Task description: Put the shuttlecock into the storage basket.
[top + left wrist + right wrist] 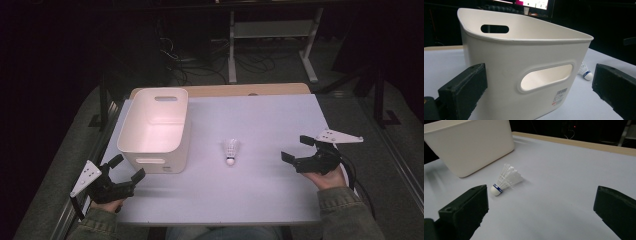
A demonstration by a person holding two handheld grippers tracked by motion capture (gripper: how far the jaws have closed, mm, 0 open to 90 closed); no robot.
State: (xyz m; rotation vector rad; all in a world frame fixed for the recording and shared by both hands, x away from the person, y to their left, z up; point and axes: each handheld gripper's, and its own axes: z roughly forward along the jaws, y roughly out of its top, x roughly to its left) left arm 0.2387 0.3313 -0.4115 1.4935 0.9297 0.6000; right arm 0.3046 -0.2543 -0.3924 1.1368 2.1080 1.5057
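A white shuttlecock (230, 151) lies on its side in the middle of the pale table (260, 120), cork toward the front. An empty white plastic bin (155, 129) with handle slots stands at the left. My left gripper (128, 169) is open near the front left corner, just in front of the bin, nothing between its jaws. My right gripper (297, 148) is open at the right, pointing left toward the shuttlecock with a gap of table between them. In the right gripper view the shuttlecock (505, 180) lies ahead, with the bin (471, 145) behind it. The left gripper view faces the bin's wall (524, 67); the shuttlecock (585, 72) peeks out past it.
A wooden strip (250, 90) runs along the table's far edge. Beyond it are a white shelf frame (272, 35) and cables on the dark floor. The person's sleeves (345, 215) come in at the bottom.
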